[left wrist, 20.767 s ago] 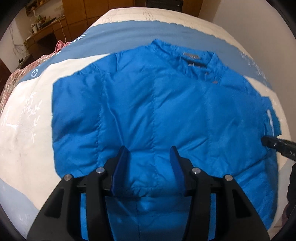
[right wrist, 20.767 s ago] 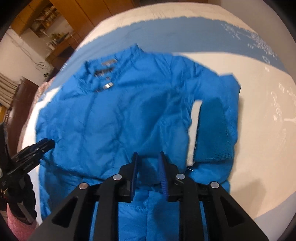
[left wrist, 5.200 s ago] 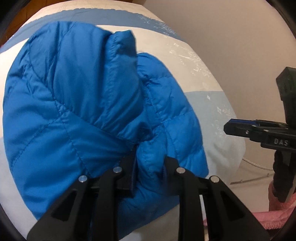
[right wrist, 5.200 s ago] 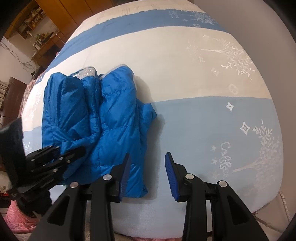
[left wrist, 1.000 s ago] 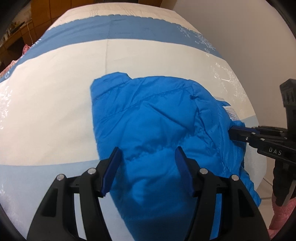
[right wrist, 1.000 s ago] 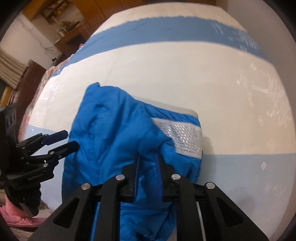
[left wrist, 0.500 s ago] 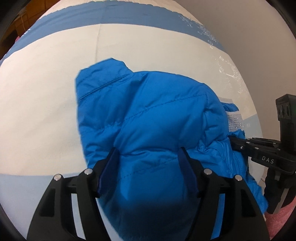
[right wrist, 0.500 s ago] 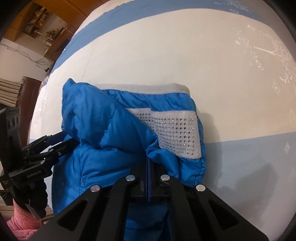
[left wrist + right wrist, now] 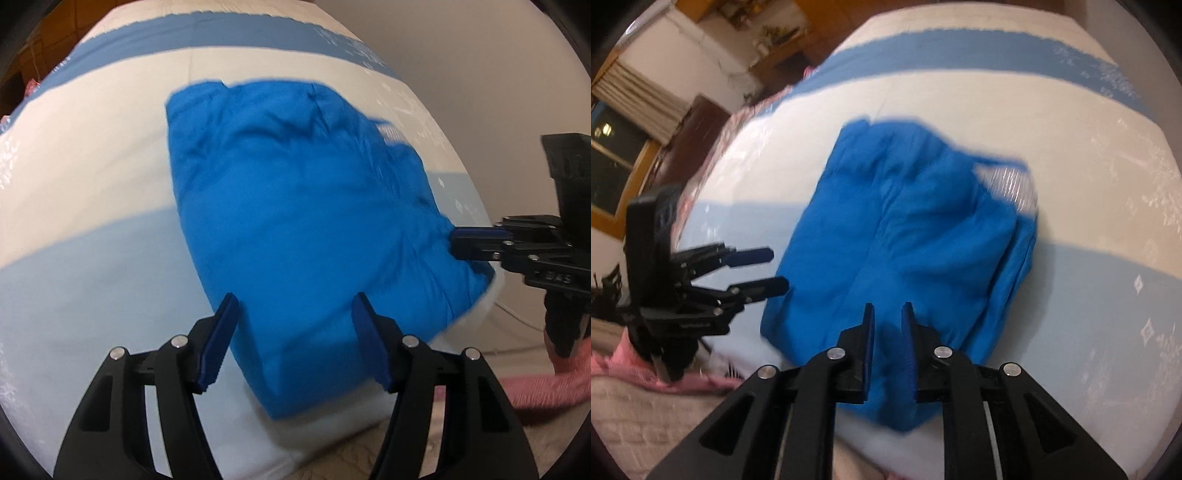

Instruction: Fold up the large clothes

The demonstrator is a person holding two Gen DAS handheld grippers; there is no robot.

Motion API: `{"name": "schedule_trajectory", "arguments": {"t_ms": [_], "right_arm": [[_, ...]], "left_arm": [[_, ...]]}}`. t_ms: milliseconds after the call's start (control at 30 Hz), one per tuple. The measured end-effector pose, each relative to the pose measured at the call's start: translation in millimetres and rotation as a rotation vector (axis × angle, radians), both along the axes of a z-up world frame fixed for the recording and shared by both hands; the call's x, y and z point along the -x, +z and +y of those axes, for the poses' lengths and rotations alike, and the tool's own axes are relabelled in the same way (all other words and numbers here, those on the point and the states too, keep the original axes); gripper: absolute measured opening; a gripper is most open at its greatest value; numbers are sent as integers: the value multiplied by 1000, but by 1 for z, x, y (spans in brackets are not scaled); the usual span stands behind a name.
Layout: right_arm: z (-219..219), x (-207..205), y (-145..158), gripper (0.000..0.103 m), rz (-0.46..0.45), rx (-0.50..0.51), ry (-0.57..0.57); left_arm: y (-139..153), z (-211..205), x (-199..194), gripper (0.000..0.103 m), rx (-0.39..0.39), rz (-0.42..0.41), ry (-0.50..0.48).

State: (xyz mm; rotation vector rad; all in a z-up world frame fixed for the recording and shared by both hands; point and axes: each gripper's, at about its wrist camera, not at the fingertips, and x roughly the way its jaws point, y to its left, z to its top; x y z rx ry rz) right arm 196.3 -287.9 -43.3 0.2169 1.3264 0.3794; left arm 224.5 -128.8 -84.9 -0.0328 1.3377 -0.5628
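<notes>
on the striped bed (image 9: 92, 258), folded blue jacket (image 9: 306, 206) between released left gripper (image 9: 295, 332) and right gripper (image 9: 888, 321), both free.

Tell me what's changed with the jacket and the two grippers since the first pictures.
The jacket, once spread flat, is now a folded bundle near the bed's edge. The right gripper, shut on its fabric half a second ago, has just been opening and let go. The left gripper stays open. The jacket remains on the bed.

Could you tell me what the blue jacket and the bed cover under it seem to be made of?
The blue jacket looks like a smooth, slightly shiny synthetic shell with soft padding: it sits puffy and shows stitched channels. The bed cover looks like matte woven cloth, probably cotton or a blend, in white and blue bands with a faint pale print. Blur leaves both uncertain.
</notes>
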Motion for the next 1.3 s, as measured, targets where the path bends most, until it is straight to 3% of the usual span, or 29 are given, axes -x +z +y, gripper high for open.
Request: {"name": "schedule_trajectory", "arguments": {"t_ms": [100,167,267,367,667,900,1100,1133,1167,1233,1300], "right_arm": [[-2,9,-22,10,61,15,-14],[-6,14,-40,0,99,19,-42],[-8,18,-69,0,125,21,-65],[-10,22,-87,0,127,-10,-93],[-12,28,-92,0,97,-18,-114],[-8,36,-78,0,79,-9,-133],[-18,46,-38,23,14,-77,-153],[-20,47,-33,30,3,-80,-156],[-23,45,-27,45,-9,-65,-162],[-25,43,-19,60,-43,3,-178],[-32,41,-16,60,-54,8,-192]], "left_arm": [[-17,4,6,65,3,27,16],[-26,1,10,68,-20,20,2],[-39,-4,17,69,-64,-2,-13],[-46,0,18,71,-55,1,0],[-64,20,17,78,-4,54,67],[-51,40,11,72,41,105,124],[-20,48,1,68,-20,17,152],[-17,50,0,69,-25,10,158],[-15,52,-3,70,-28,5,165],[-14,55,-8,70,-38,1,170],[-16,56,-12,71,-50,4,179]]}}
